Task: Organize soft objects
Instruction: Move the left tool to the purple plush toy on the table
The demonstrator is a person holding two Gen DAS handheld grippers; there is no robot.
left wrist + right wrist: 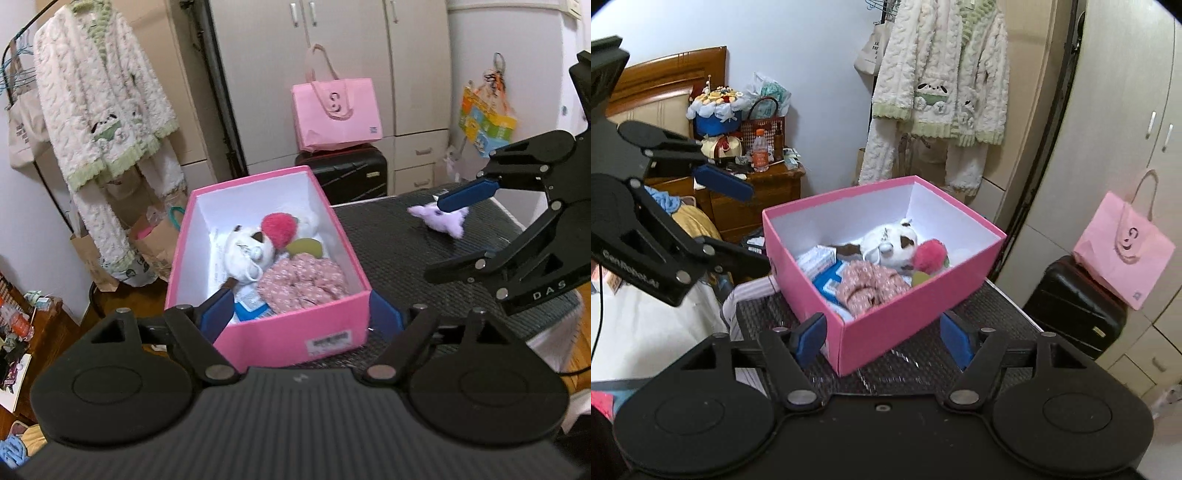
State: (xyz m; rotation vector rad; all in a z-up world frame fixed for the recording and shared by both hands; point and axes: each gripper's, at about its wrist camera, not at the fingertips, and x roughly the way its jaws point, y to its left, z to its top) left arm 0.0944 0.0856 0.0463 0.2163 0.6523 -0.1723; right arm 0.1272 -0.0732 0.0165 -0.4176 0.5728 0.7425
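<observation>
A pink box [295, 325] stands on the dark mesh table [406, 236]. It holds a white plush [247, 251], a red pompom [279, 229] and a pink floral cloth [303, 284]. The box also shows in the right wrist view [897, 325]. A small purple plush [441, 219] lies on the table to the right of the box. My left gripper [301, 315] is open, its jaws on either side of the box's near end. My right gripper [882, 339] is open and empty near the box's corner. In the left wrist view the right gripper [454, 236] is beside the purple plush.
A pink tote bag [336, 110] sits on a black suitcase [351, 173] behind the table. A fluffy white robe [103, 118] hangs at the left. A wooden nightstand [757, 195] with clutter stands beyond the box. White cabinets [332, 55] line the back wall.
</observation>
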